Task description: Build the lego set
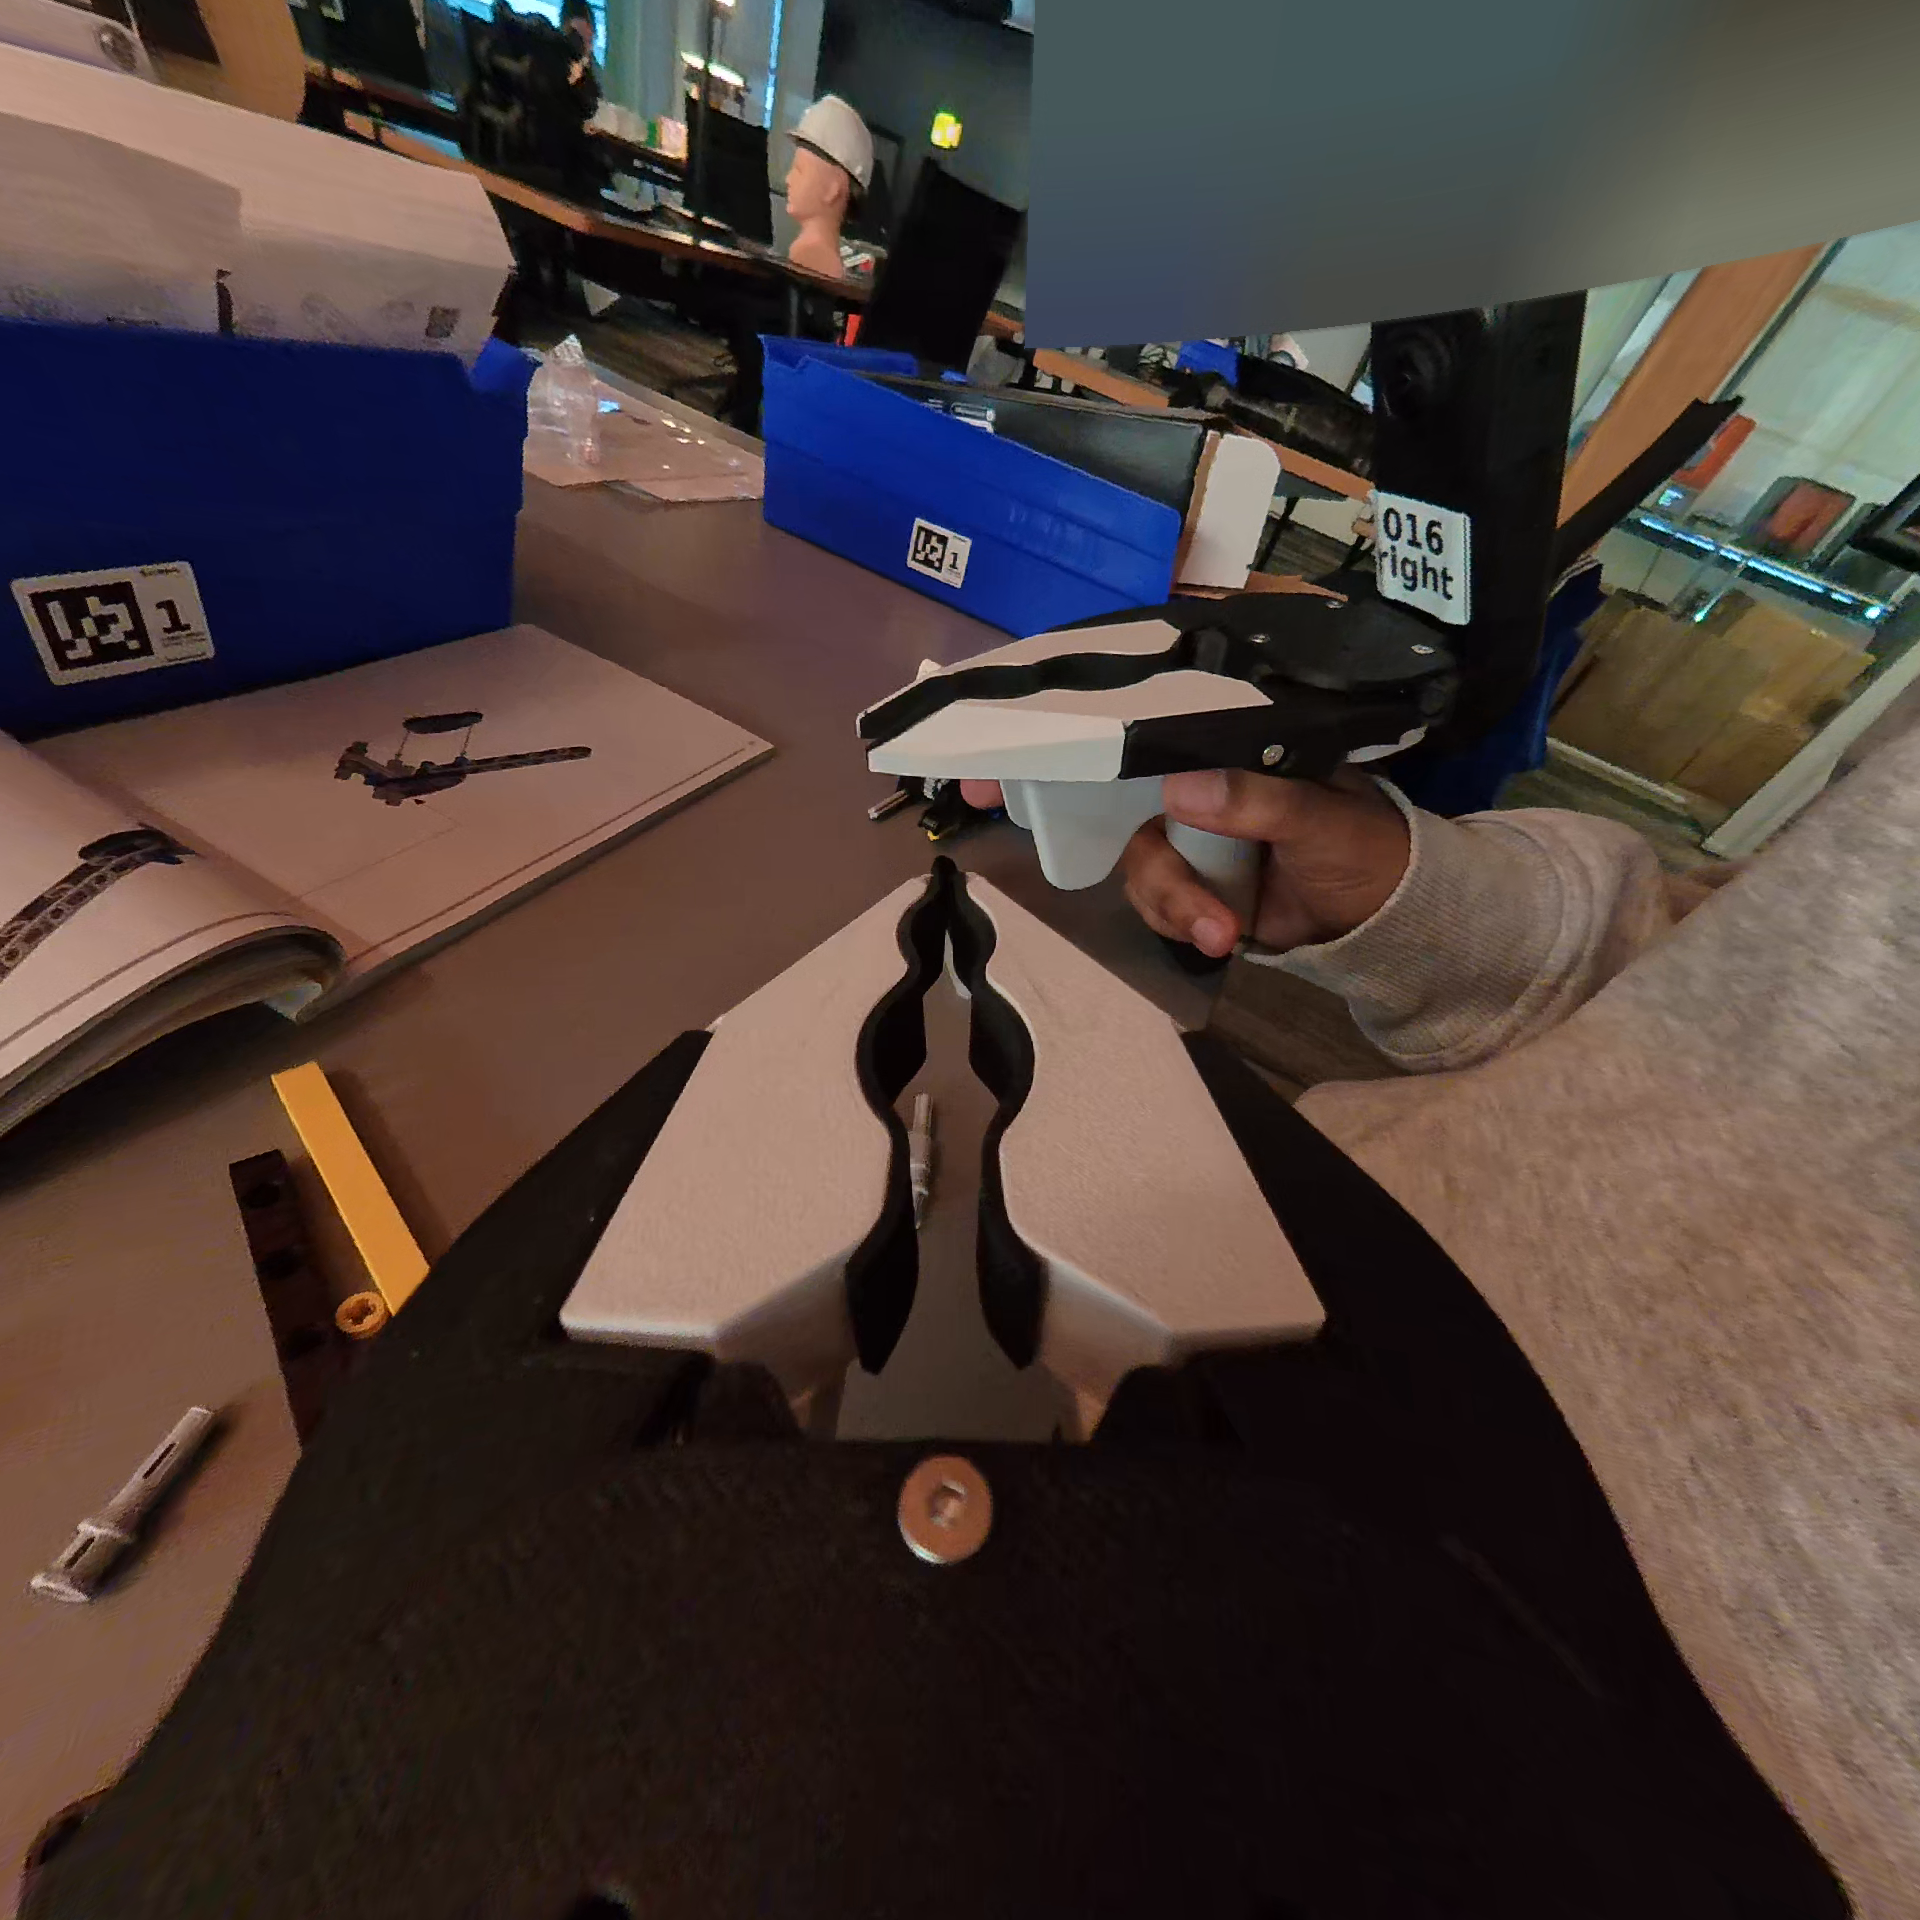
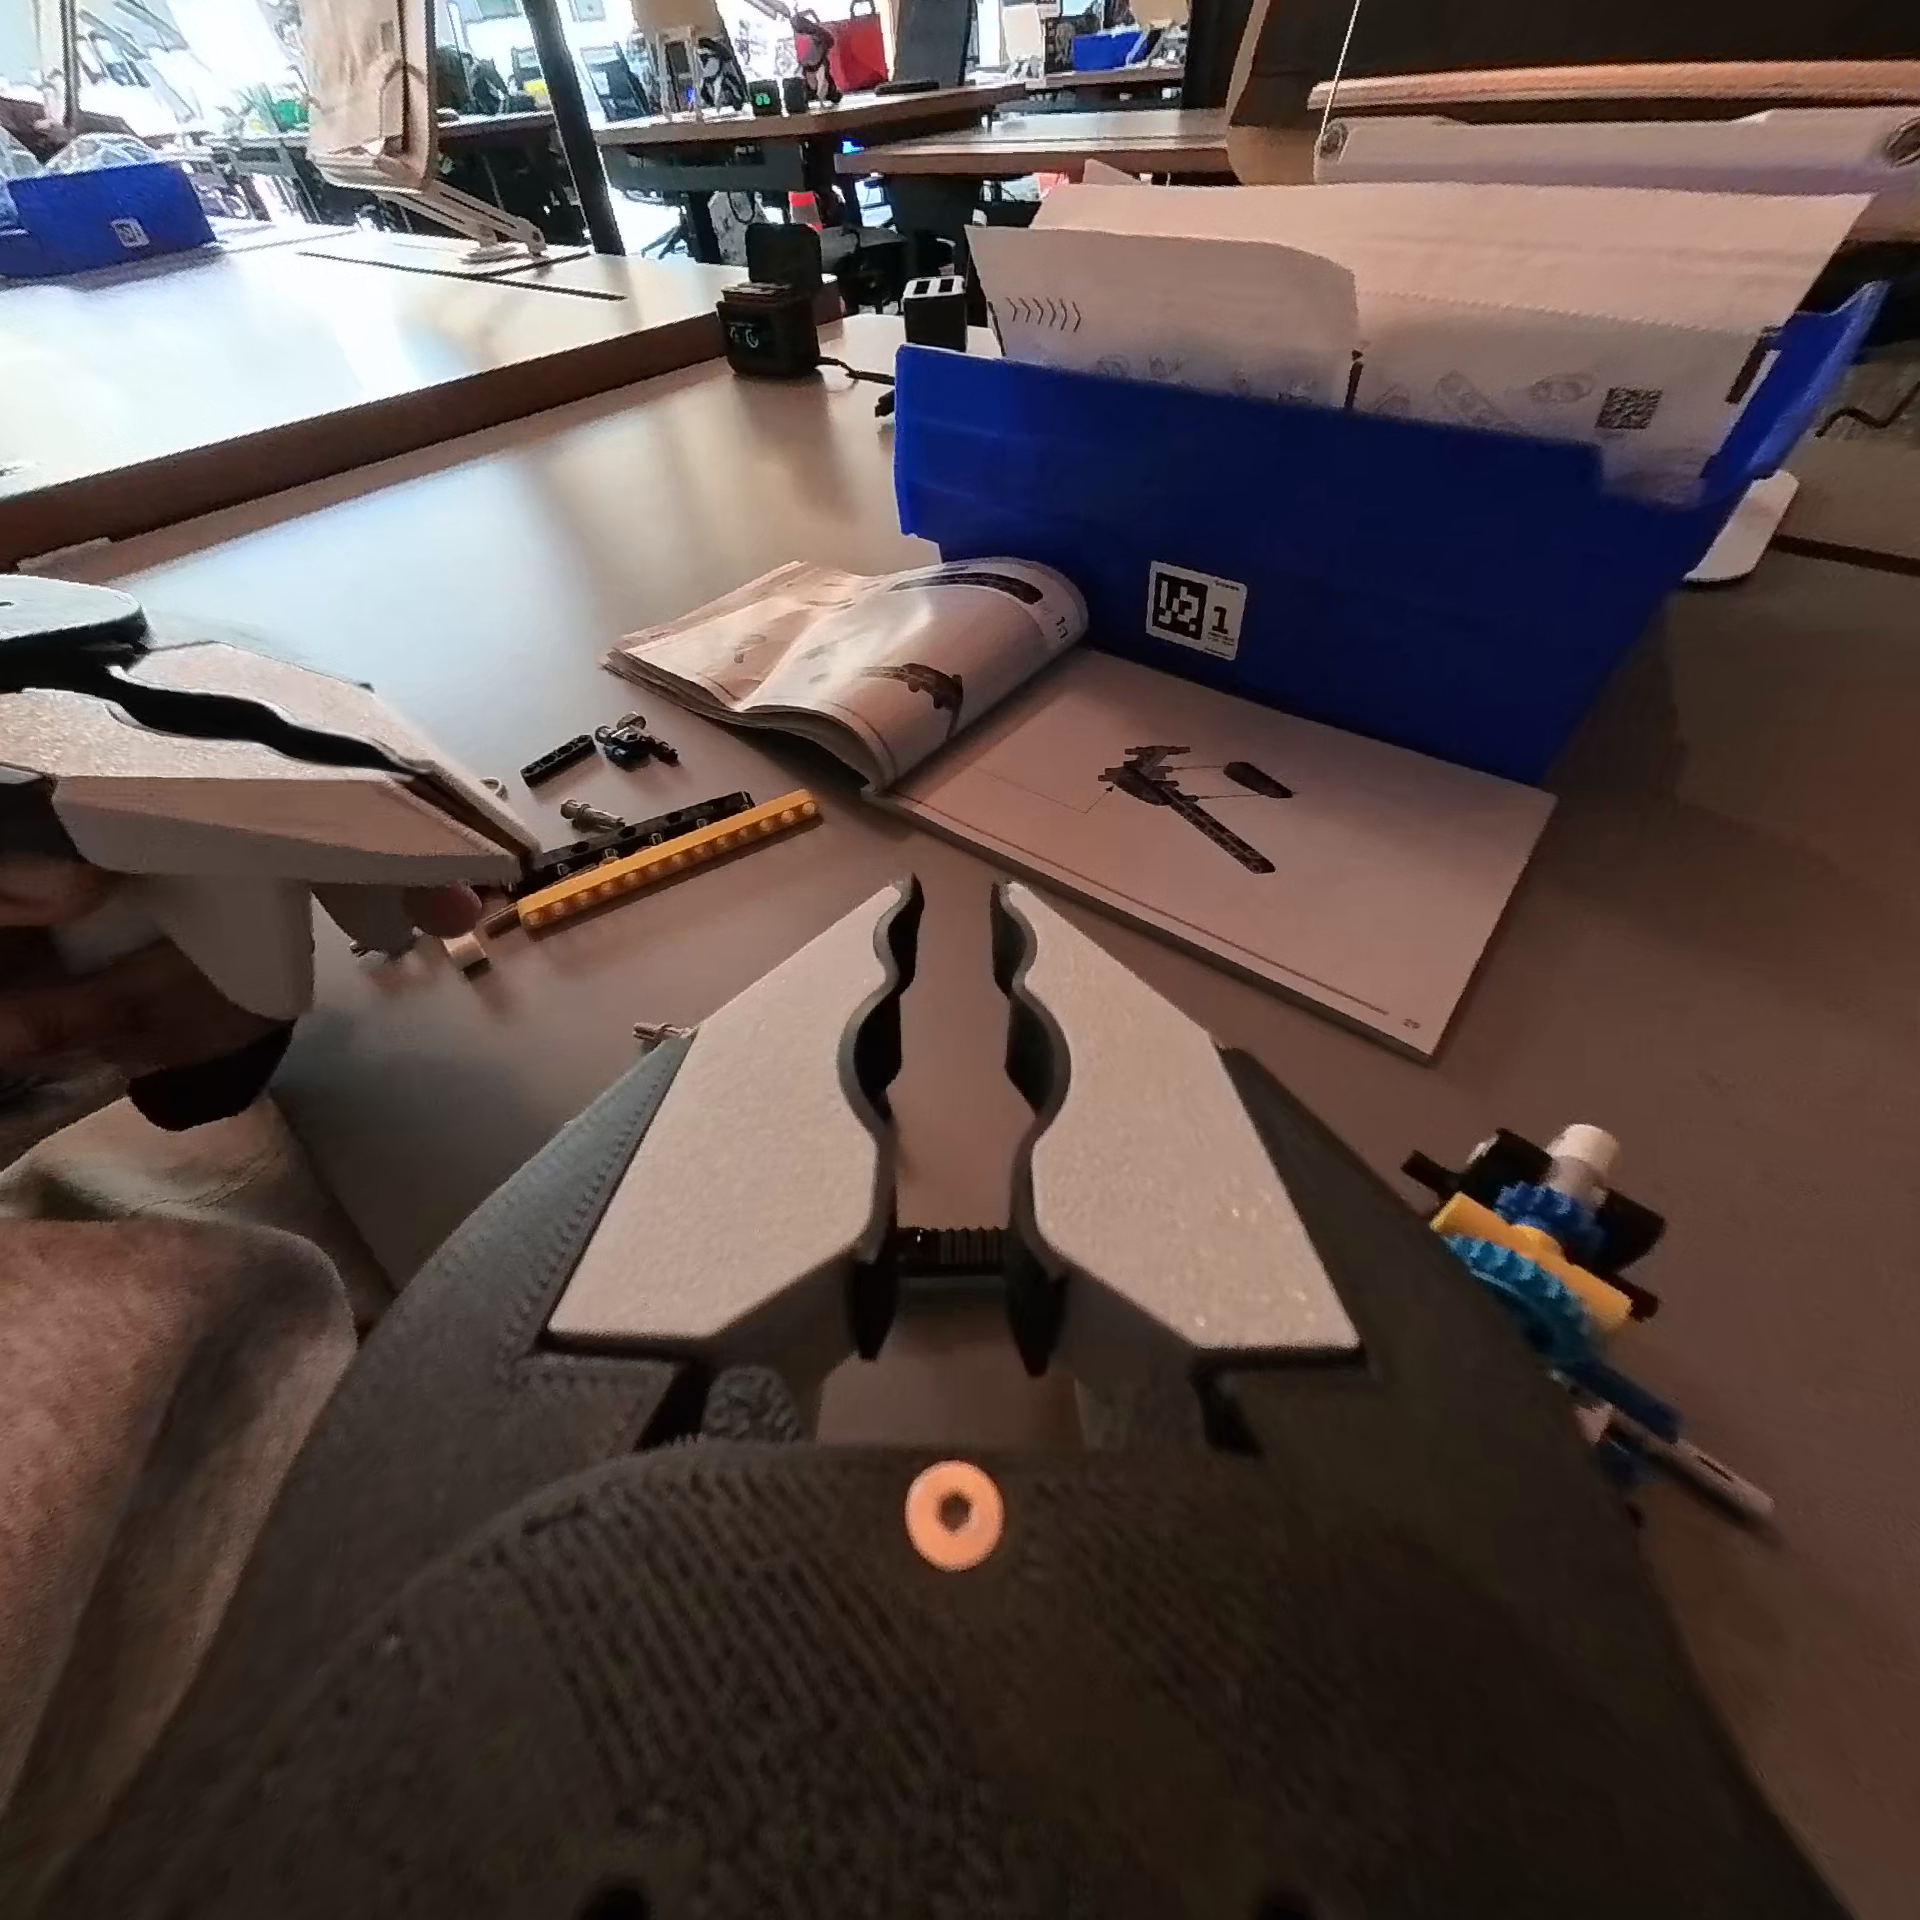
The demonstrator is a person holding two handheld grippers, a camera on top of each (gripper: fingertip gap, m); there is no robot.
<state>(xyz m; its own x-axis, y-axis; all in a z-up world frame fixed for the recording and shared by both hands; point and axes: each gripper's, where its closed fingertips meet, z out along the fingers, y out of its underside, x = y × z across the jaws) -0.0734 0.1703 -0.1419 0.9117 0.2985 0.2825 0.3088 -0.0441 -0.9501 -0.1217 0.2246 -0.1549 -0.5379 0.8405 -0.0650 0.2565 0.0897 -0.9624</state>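
A: Two hand-held grippers of matte black ribbed plastic with white wedge fingers and wavy black inner pads work over a smooth grey table (image 2: 1714,790). The left gripper (image 1: 943,871) has its tips closed together, nothing visibly pinched; a small grey pin (image 1: 921,1148) lies on the table beneath its fingers.

B: And the right gripper (image 2: 956,894)?

A: Narrowly parted, empty (bare tabletop shows through the gap). Ahead of it, toward the left, lie a long yellow studded beam (image 2: 670,871) and a black holed beam (image 2: 665,821) side by side, touching; small black parts (image 2: 597,748) sit just beyond.

B: Anything around?

A: An open instruction booklet (image 2: 1195,831) lies against a glossy blue bin (image 2: 1351,540) stuffed with paper sheets. A blue-and-yellow geared assembly (image 2: 1538,1247) rests just right of the right gripper.
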